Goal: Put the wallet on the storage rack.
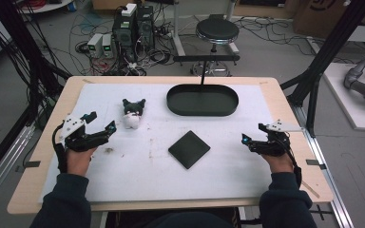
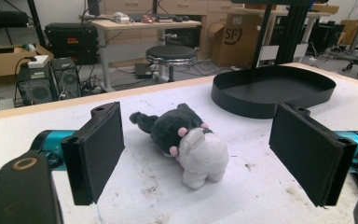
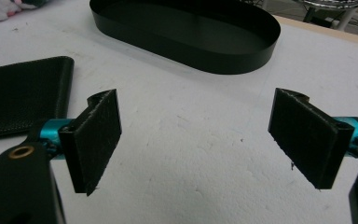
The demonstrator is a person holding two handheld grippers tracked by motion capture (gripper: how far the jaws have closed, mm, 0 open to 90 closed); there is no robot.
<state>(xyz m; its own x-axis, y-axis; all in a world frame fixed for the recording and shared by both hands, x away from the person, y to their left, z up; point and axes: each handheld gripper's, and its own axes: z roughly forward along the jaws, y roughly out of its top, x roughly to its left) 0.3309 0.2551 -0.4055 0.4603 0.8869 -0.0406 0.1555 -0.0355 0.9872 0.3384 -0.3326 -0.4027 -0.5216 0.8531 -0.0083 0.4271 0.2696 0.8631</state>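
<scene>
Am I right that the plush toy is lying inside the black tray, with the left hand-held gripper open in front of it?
Not quite. The plush toy lies on the white table cover, outside the black tray, as the left gripper view shows. The rest holds: the left hand-held gripper is open in front of it.

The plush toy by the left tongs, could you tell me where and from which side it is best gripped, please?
Probably across its middle, where the dark head meets the white body. The plush toy lies on its side on the white mat, directly ahead of the open left tongs. Coming straight forward and low, one pad on either flank, seems best: the soft, narrow body should compress between the pads.
</scene>
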